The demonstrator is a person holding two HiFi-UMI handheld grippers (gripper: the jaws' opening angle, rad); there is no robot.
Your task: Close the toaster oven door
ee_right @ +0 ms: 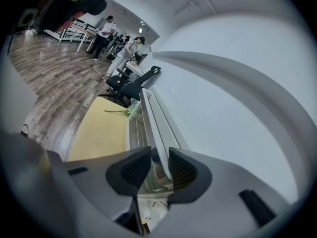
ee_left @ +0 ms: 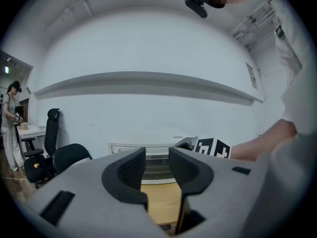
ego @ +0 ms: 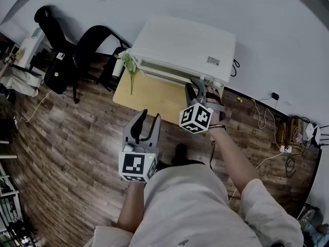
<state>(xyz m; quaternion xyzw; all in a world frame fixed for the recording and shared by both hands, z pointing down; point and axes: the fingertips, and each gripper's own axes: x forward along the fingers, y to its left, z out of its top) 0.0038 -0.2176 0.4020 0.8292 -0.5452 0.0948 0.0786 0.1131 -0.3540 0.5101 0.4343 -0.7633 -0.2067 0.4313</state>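
White toaster oven [ego: 180,42] at the back of a wooden desk [ego: 149,96], against the wall. Right tool [ee_right: 159,168] at the right end of the oven door [ee_right: 152,125]: jaws parted, door's upper edge between them, close to the right pad, clear of the left. Left tool [ee_left: 157,165] held back near the desk's front edge: jaws apart, nothing between them.

Before me the light wooden desk [ego: 151,95] stands on the plank floor [ego: 67,138]. The white toaster oven [ego: 182,42] sits along its far edge, with a green sprig [ego: 129,71] lying beside it.
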